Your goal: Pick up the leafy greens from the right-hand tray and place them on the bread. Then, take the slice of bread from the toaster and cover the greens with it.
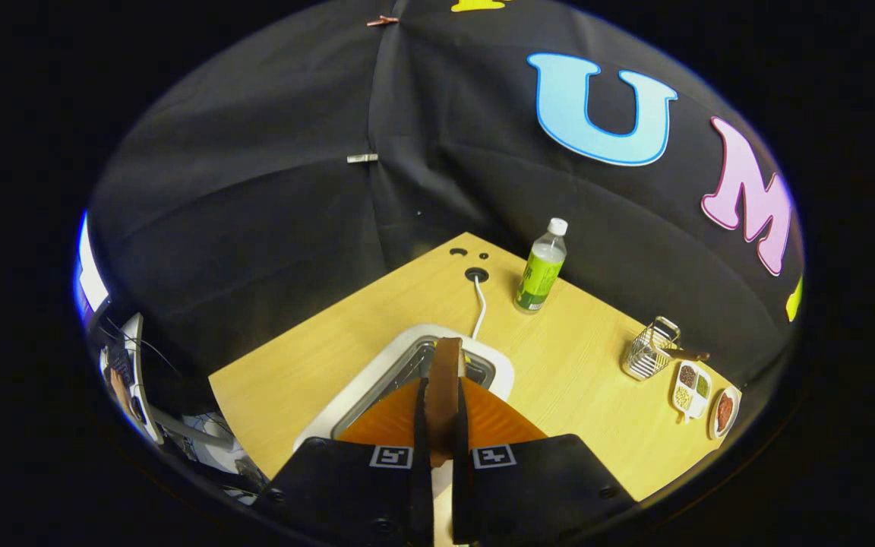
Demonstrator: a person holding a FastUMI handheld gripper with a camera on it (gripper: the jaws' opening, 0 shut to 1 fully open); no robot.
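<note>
A brown slice of bread (446,357) stands on edge between my fingers, and my gripper (443,386) is shut on it. Its top end sticks out past the fingertips. Directly beneath and just ahead sits the white toaster (365,387), its metal slot (411,365) open to the left of the slice. Whether the slice's lower end is still inside the slot I cannot tell, because my fingers hide it.
The toaster's white cable (479,304) runs to a grommet hole in the wooden table (308,365). Beyond stands a green bottle (540,266). To the right are a wire basket (650,349), a divided white dish (691,390) and a small oval dish (724,412). The table's edge lies to the left.
</note>
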